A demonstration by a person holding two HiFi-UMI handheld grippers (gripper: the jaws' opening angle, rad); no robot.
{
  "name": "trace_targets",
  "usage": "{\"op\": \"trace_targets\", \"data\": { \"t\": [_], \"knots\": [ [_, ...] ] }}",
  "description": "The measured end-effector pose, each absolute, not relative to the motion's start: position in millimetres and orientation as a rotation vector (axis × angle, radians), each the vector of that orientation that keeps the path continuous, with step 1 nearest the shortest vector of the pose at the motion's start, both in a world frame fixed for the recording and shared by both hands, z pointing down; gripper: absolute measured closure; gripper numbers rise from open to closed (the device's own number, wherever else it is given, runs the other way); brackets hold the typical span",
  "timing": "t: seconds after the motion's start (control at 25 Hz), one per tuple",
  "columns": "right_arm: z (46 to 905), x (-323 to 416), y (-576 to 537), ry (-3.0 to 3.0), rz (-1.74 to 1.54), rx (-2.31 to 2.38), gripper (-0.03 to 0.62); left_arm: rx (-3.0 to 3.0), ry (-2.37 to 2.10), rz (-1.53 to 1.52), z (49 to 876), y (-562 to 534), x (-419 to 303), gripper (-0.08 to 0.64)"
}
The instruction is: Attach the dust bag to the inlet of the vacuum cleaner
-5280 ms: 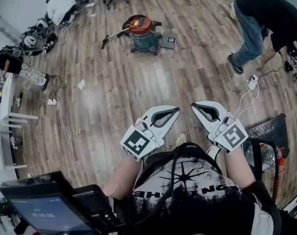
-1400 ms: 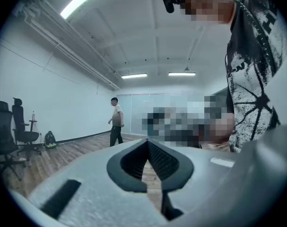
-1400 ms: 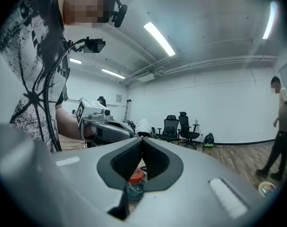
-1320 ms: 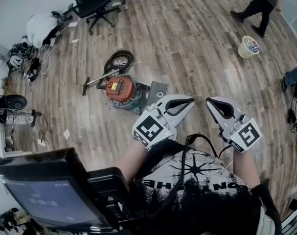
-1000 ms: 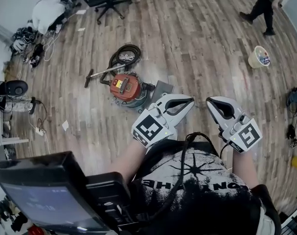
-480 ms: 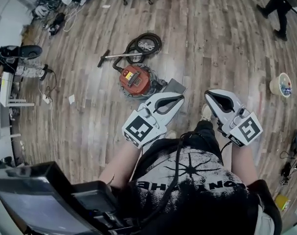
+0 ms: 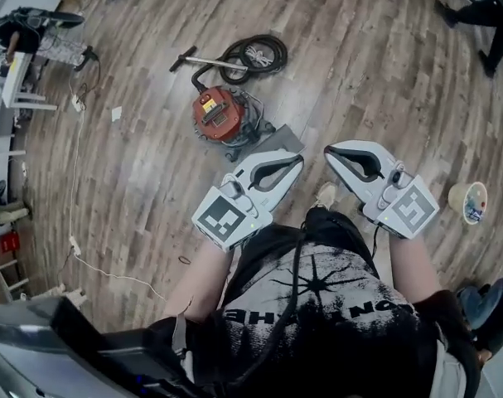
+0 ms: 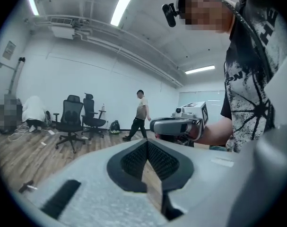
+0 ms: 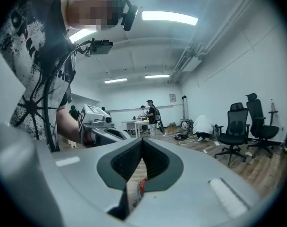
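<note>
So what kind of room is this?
Probably a big open office or workroom. There are rolling office chairs, long ceiling lights and a wide wooden floor with a red vacuum cleaner standing on it.

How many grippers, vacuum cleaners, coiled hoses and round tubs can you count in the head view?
Grippers: 2, the left gripper and the right gripper
Vacuum cleaner: 1
Coiled hose: 1
Round tub: 1
Total: 5
</note>
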State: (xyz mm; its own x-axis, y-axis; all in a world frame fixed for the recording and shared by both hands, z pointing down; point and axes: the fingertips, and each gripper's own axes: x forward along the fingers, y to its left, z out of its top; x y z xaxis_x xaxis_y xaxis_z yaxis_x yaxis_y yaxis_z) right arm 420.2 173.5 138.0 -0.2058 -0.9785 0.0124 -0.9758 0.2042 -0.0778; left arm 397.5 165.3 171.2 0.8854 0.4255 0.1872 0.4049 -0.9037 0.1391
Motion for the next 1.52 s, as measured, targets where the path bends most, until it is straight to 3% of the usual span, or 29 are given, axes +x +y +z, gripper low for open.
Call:
{"op": "trace_targets", "data": {
  "t": [0.36, 0.6, 0.8, 1.04, 1.28, 1.36, 1.52],
  "knots": [
    [170, 406, 116, 2.707, -0.273, -1.63, 0.584, 3.017, 0.232, 0.286, 171, 102, 363, 0.561],
    [182, 377, 60, 2.763, -0.29, -1.618, 0.584, 3.003, 0.198, 0.297, 182, 54, 326, 0.561],
    [231, 374, 30, 2.788, -0.282, -1.623, 0.584, 3.026, 0.244, 0.358, 240, 30, 315, 0.561],
    [360, 386, 5, 2.851, -0.248, -1.645, 0.584, 3.02, 0.354, 0.481, 391, 11, 330, 0.56],
    [561, 405, -9, 2.897, -0.193, -1.748, 0.583, 3.003, 0.647, 0.714, 627, 15, 350, 0.56],
    [635, 404, -5, 3.002, -0.205, -1.731, 0.543, 2.983, 0.699, 0.8, 702, 15, 350, 0.56],
    [766, 398, 6, 3.26, -0.442, -1.654, 0.524, 2.927, 0.708, 0.899, 804, 10, 352, 0.56]
  ]
}}
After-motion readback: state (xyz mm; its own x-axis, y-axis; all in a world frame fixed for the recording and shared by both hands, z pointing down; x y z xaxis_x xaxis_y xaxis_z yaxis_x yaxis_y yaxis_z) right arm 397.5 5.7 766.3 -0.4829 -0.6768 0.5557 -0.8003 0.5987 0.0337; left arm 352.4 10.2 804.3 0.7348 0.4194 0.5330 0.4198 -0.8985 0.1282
